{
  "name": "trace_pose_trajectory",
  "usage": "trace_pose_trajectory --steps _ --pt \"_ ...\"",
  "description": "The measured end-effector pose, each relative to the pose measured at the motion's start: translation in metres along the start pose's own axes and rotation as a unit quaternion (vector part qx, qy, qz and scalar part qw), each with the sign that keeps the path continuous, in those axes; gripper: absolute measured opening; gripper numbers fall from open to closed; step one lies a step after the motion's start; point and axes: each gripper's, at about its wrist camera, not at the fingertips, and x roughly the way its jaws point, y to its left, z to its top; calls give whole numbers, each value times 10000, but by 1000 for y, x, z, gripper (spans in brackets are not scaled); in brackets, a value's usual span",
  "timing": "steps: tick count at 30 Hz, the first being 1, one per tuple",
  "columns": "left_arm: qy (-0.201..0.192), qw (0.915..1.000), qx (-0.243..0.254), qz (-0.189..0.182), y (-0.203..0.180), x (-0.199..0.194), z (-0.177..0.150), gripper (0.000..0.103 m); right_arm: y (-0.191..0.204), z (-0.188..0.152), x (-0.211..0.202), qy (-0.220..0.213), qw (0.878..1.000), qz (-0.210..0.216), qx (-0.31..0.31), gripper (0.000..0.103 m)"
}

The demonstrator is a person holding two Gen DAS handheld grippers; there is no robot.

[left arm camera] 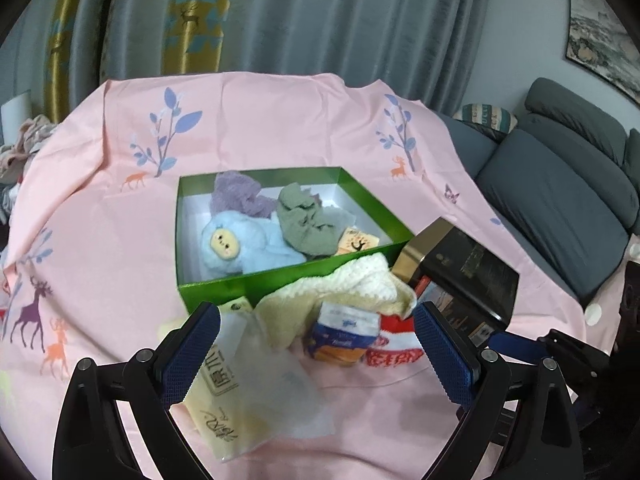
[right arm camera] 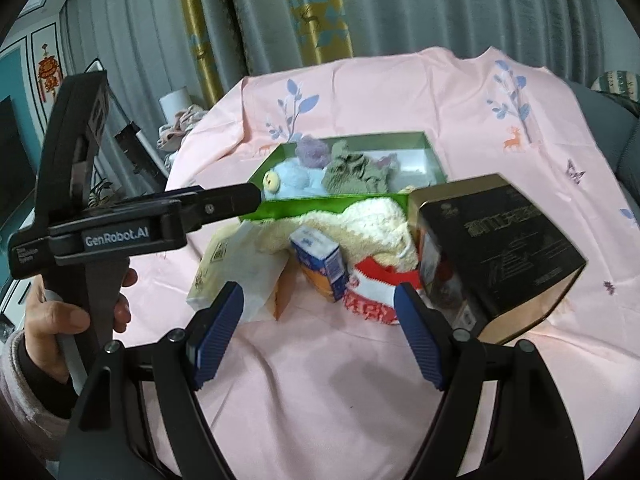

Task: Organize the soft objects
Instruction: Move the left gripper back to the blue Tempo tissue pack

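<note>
"GenRobot.AI" reads on the left gripper (right arm camera: 240, 200) body; both it and the right gripper (right arm camera: 318, 316) gape wide, empty, over the cream towel (right arm camera: 360, 224) lying just before the green box (right arm camera: 304, 206) of plush toys.

Left gripper (left arm camera: 318, 344) hanging w/ jaws apart, nothing btwn pads, over pink cloth (left arm camera: 100, 240). Green box (left arm camera: 224, 286) holding blue doll (left arm camera: 240, 244), purple and green fabrics. Cream towel (left arm camera: 340, 284) lying against box front, beside black box (left arm camera: 468, 280).
</note>
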Motion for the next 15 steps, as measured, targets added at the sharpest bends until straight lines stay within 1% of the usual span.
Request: trace_pose_trajectory --steps 4,7,10,13,15 --pt "149 9997 -211 -25 11 6 -14 97 -8 -9 14 48 9998 170 97 77" --pt "152 9992 -364 -30 23 7 -27 97 -8 -14 29 105 9997 194 -74 77" --pt "229 9981 -544 -168 35 12 -37 97 -4 -15 47 219 9992 123 -309 77" --pt "259 9980 -502 -277 37 17 -40 97 -4 -8 61 216 9987 59 -456 75" --pt "302 9980 -415 -372 35 22 -39 97 -5 -1 70 221 9984 18 -523 72"
